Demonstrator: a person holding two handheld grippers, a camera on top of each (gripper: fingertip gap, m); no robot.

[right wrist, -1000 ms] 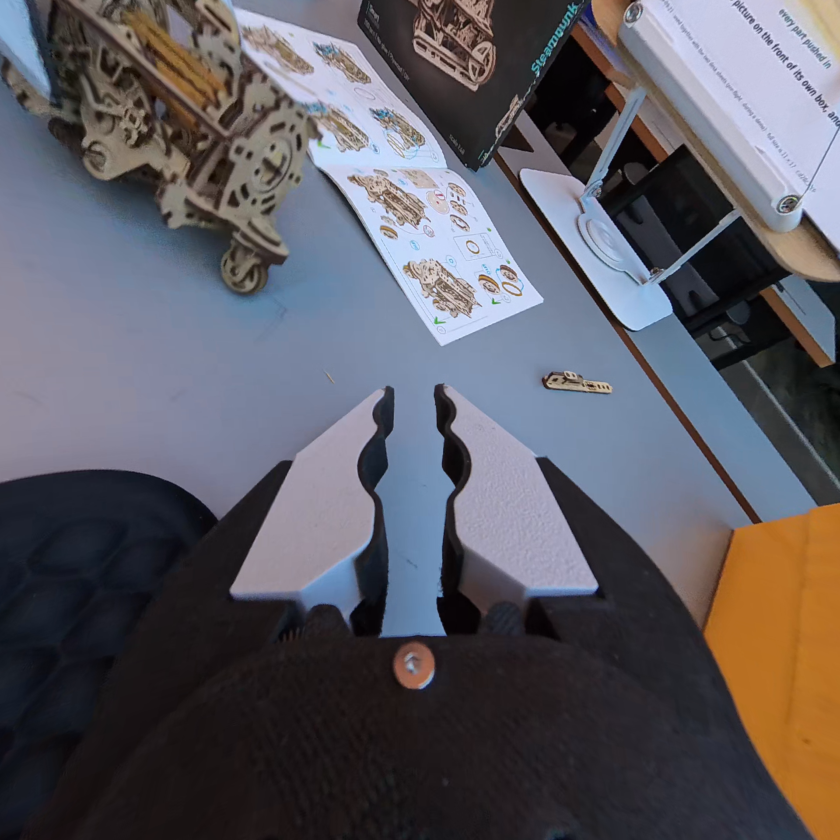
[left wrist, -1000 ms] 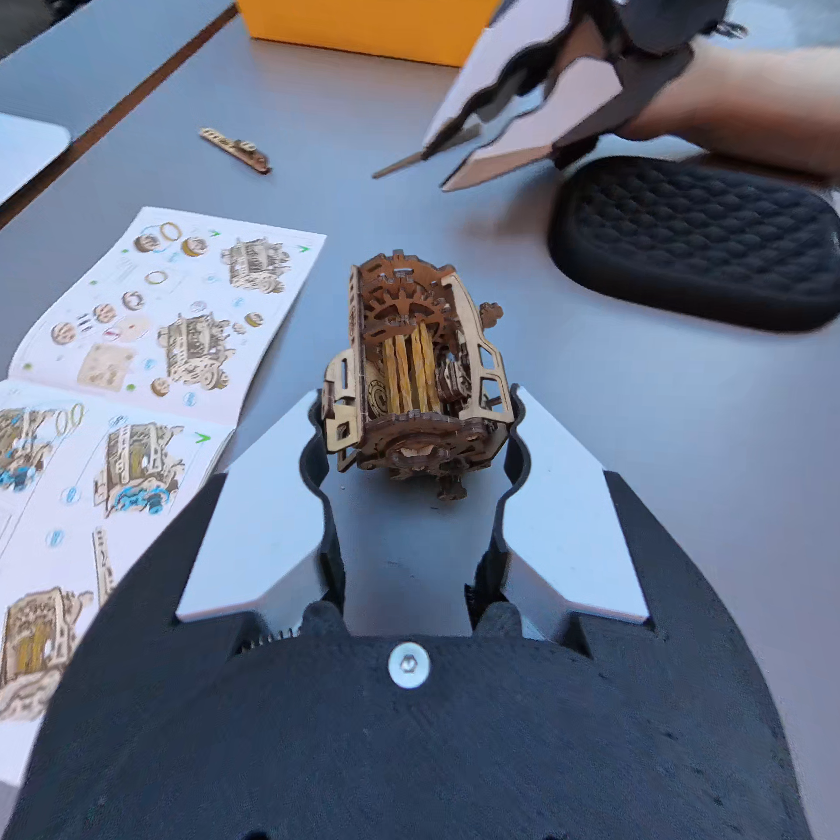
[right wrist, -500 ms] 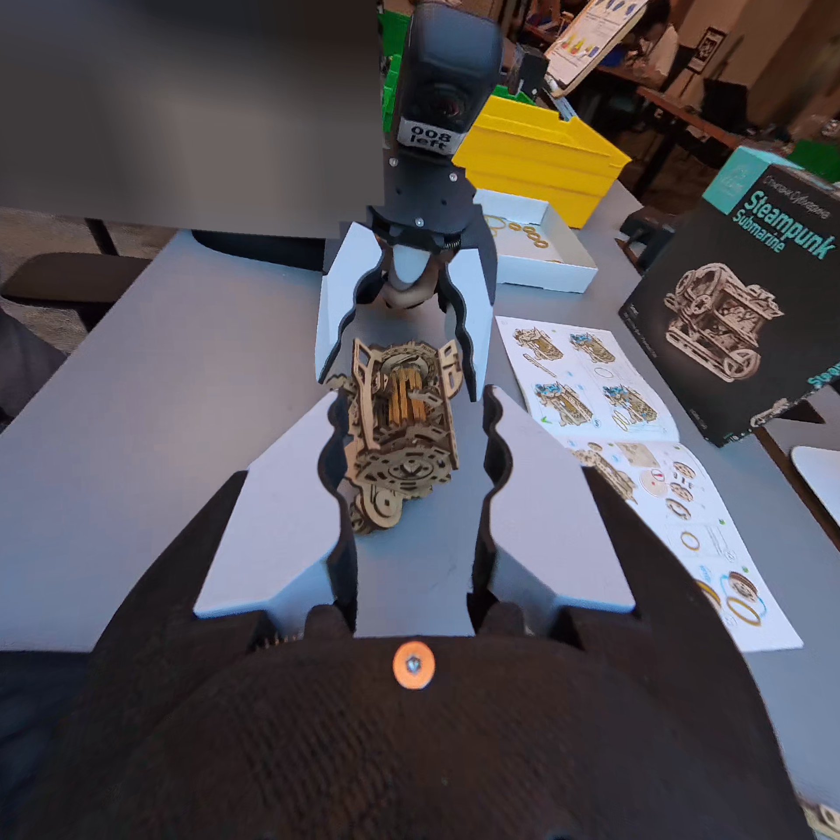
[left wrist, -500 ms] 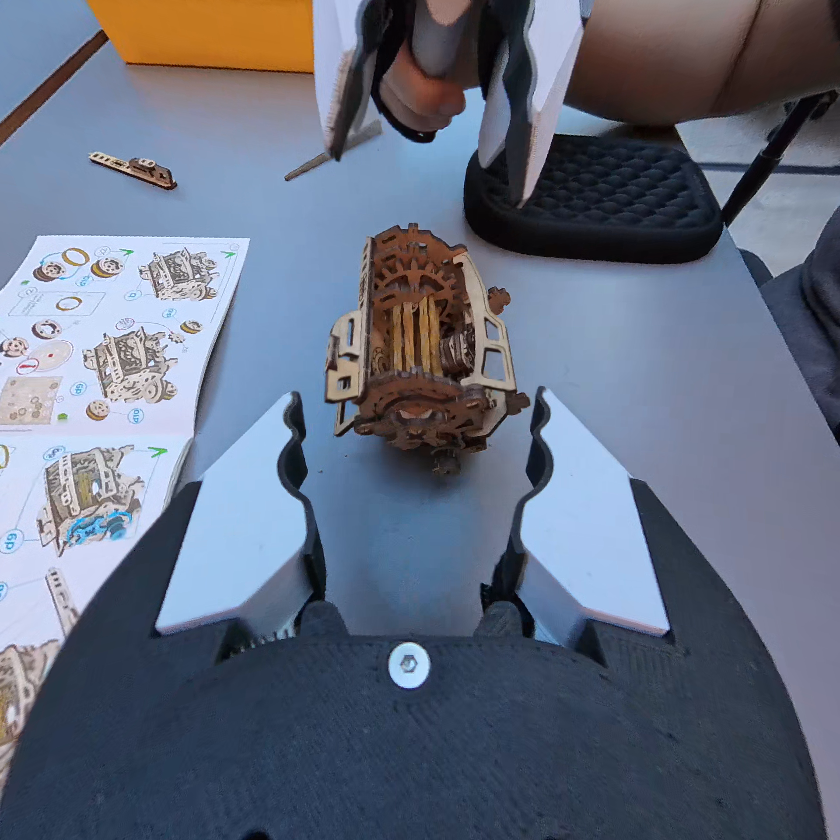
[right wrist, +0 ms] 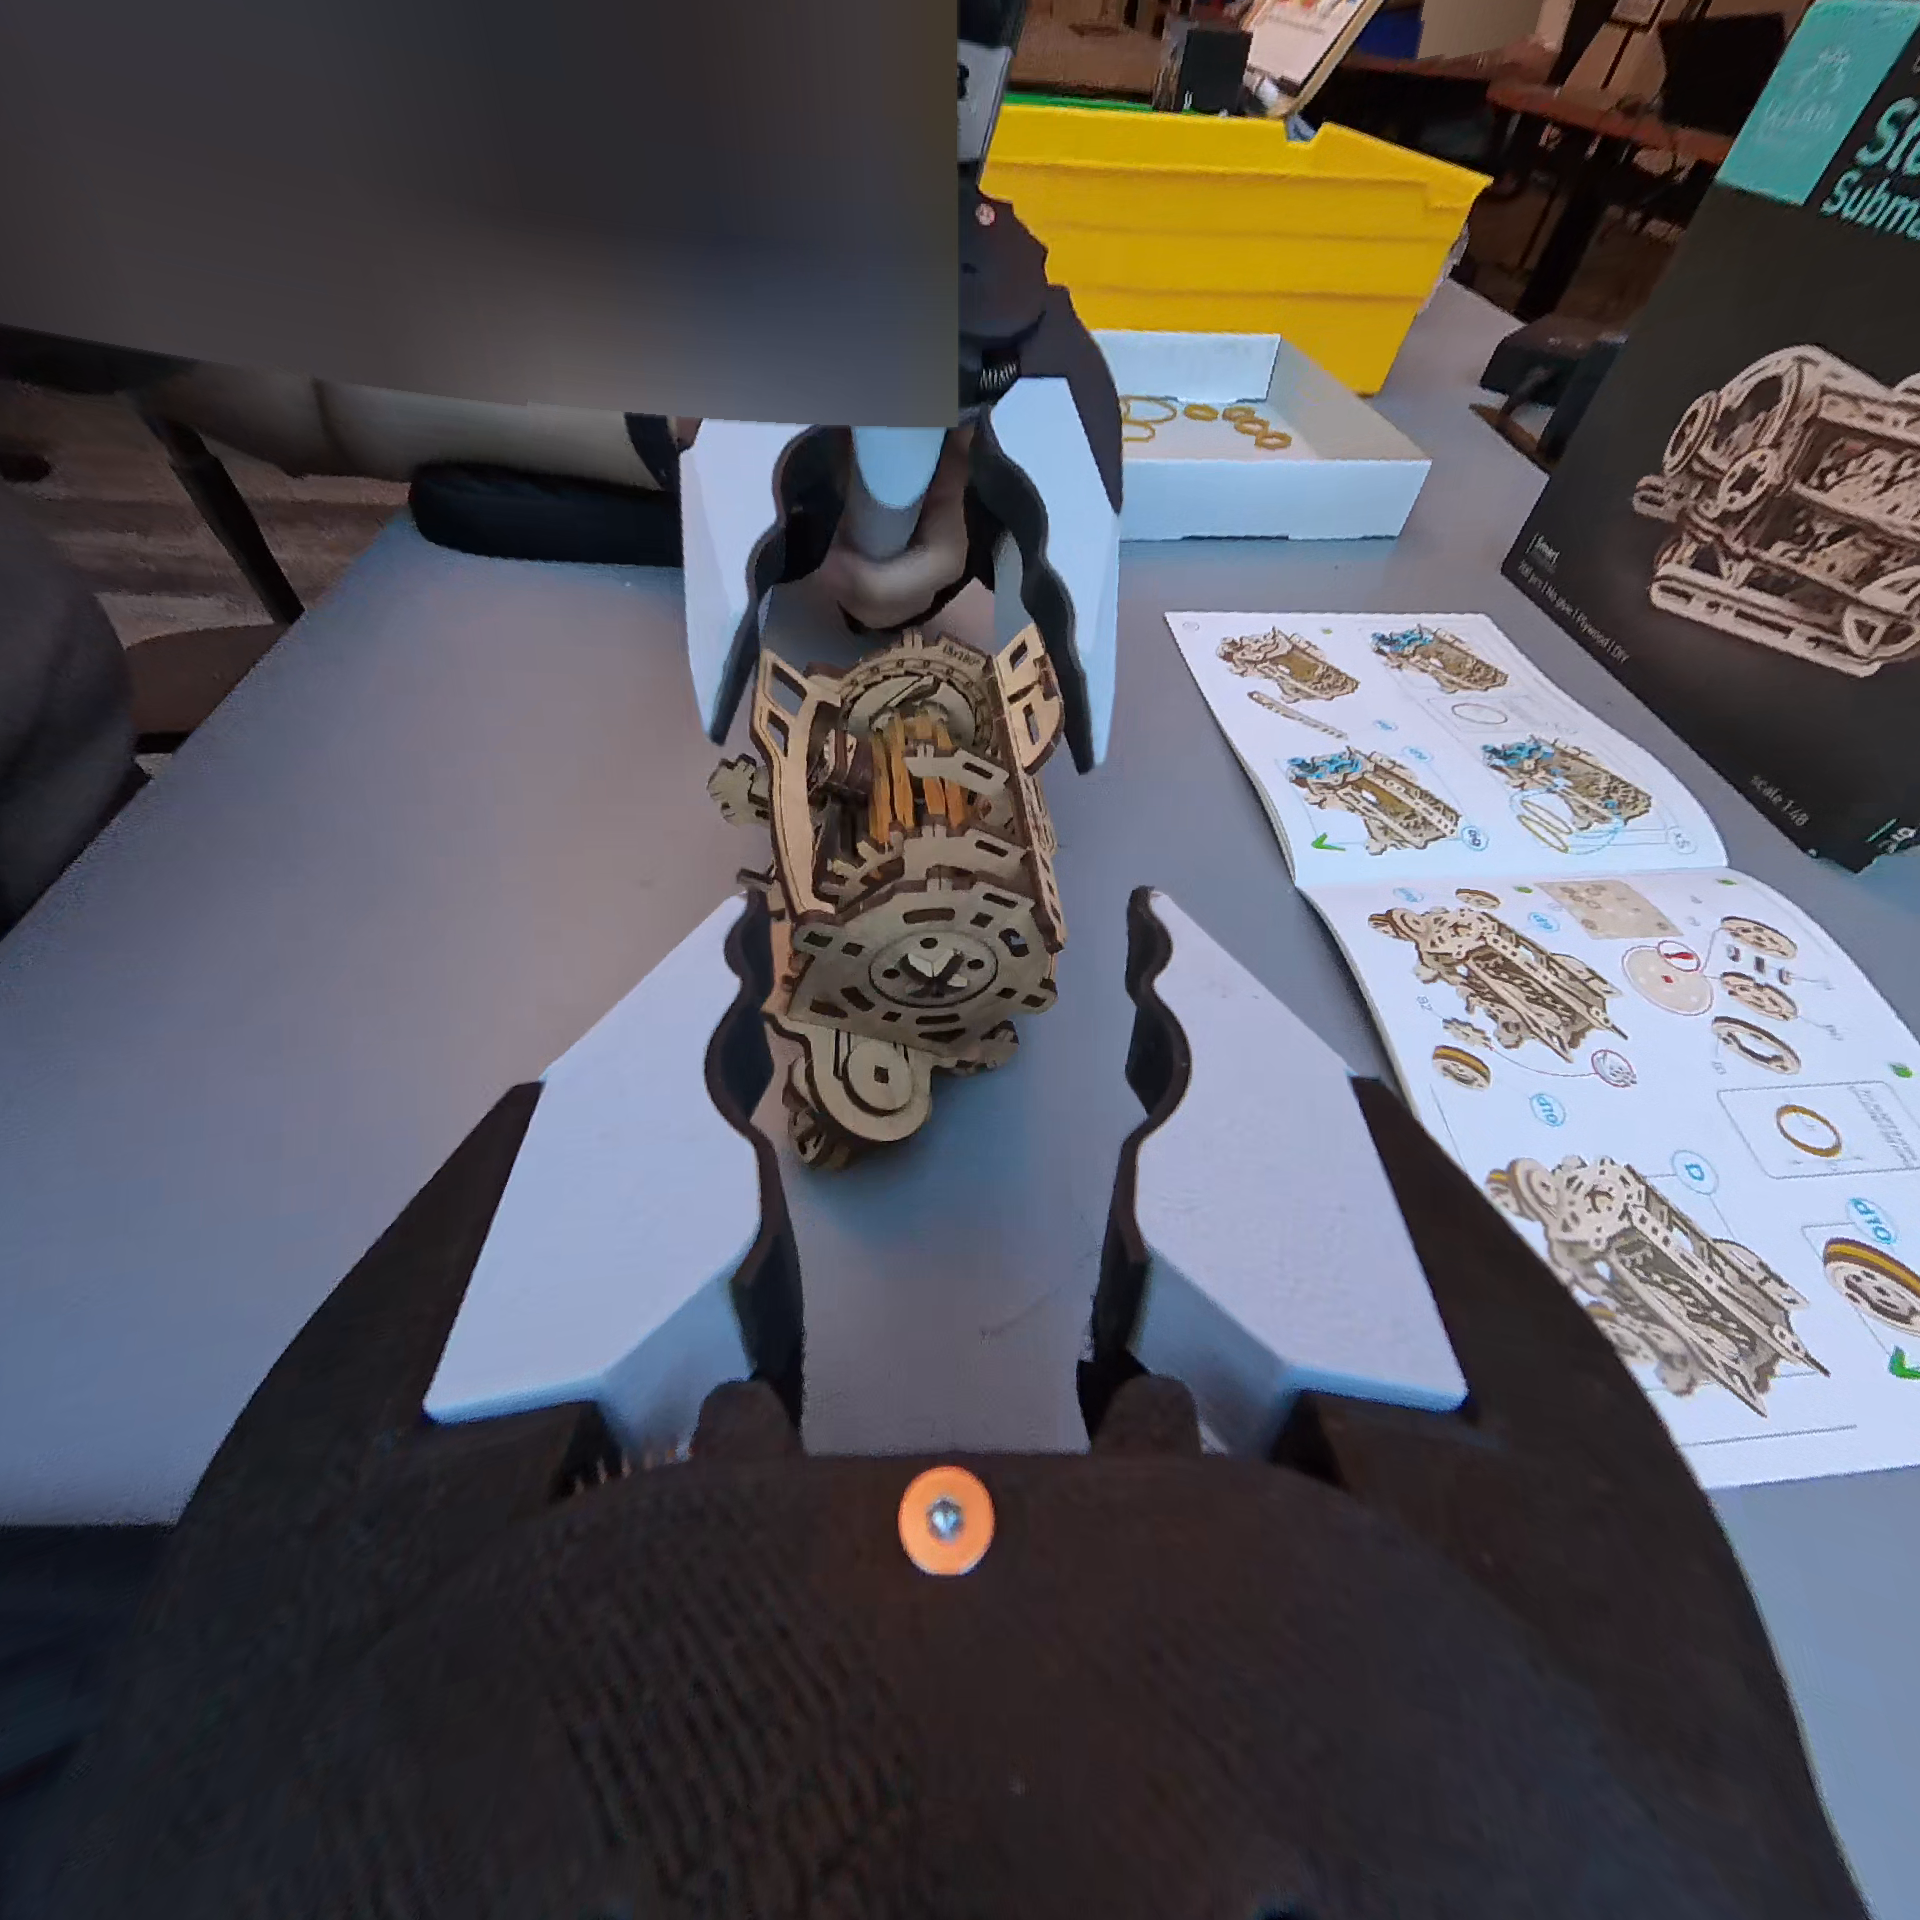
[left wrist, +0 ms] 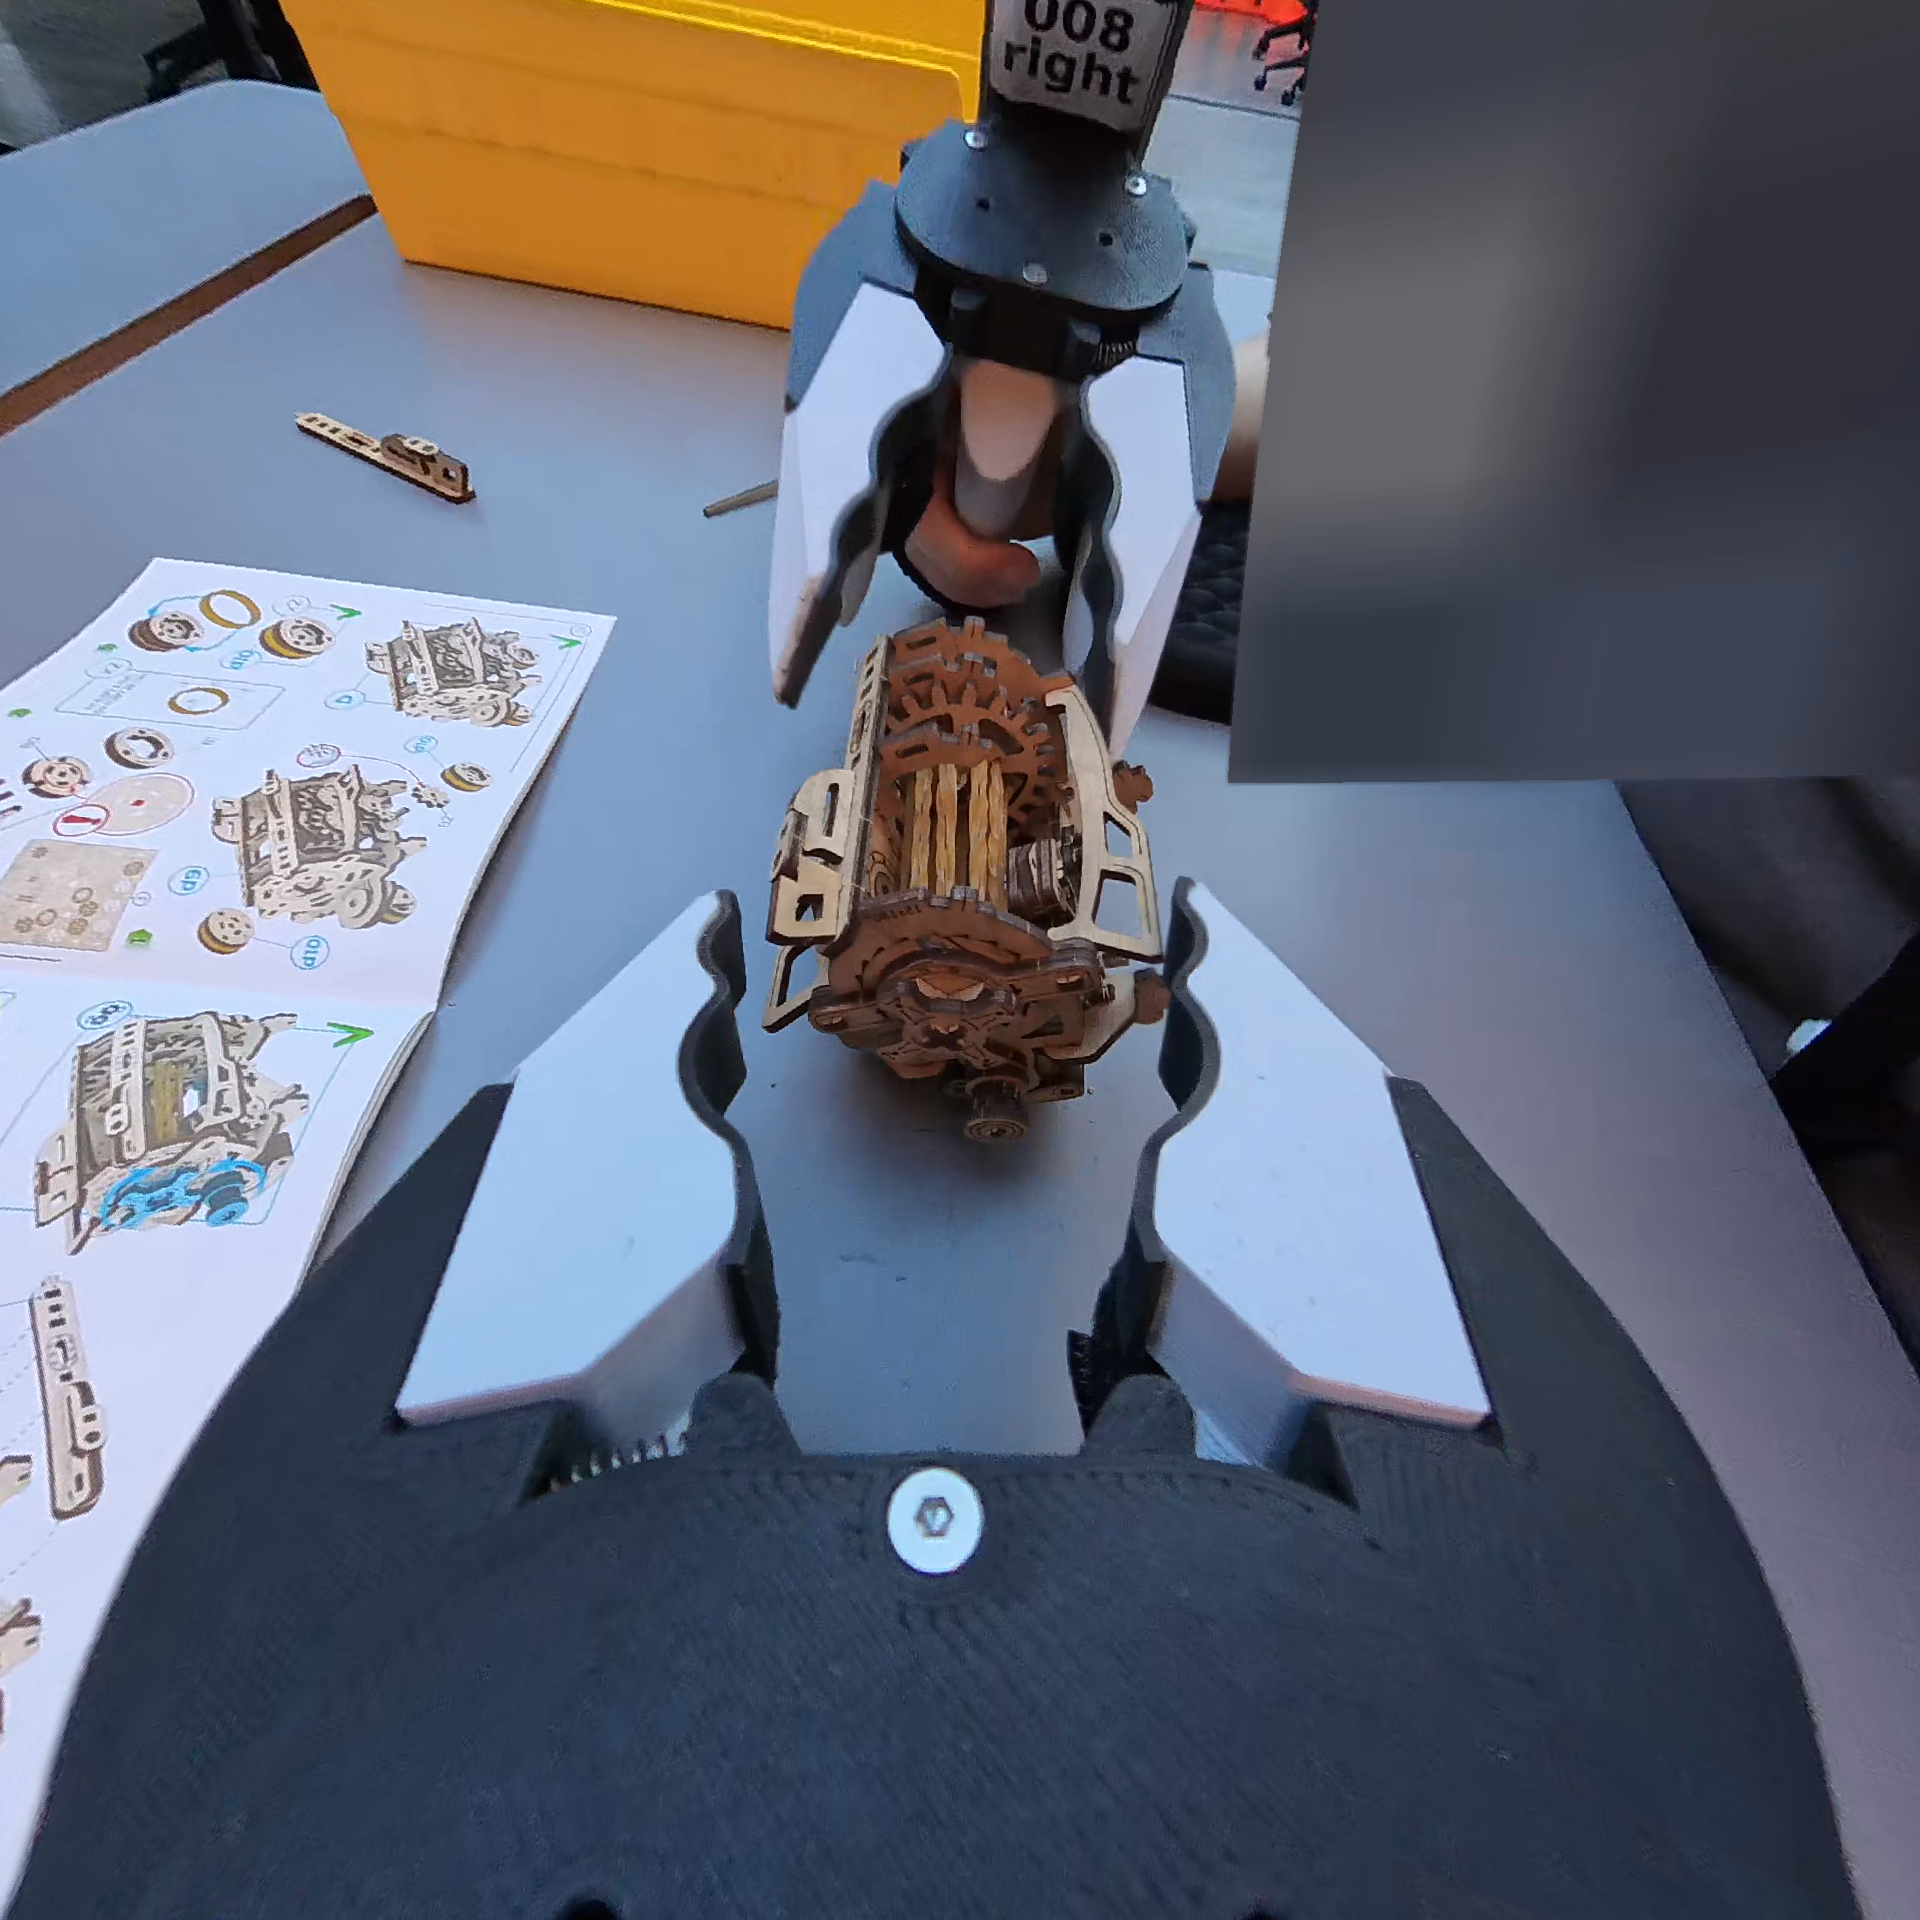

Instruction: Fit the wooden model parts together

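Left wrist view: the left gripper has its fingers spread wide, one tip on each side of the near end of the model, close to it but not gripping. The model lies on the grey counter, long axis pointing away, a small axle stub sticking out toward the camera. At its far end the right gripper comes in from the opposite side, fingers also spread around that end. To the left lie the open manual and, farther off, a loose wooden strip; a yellow bin stands behind.

Right wrist view: the right gripper straddles its end of the model, fingers apart; the left finger tip looks to be at or touching the side plate, though I cannot tell for sure. The left gripper brackets the far end. The manual lies to the right, with the kit box and a white tray of rings beyond it.

The model looks light, stiff and brittle: thin laser-cut ply with open gears and stretched rubber bands in the middle. Hold is best taken on the flat side plates near the solid end discs, with gentle pressure, keeping clear of gear teeth, bands and the protruding axle.
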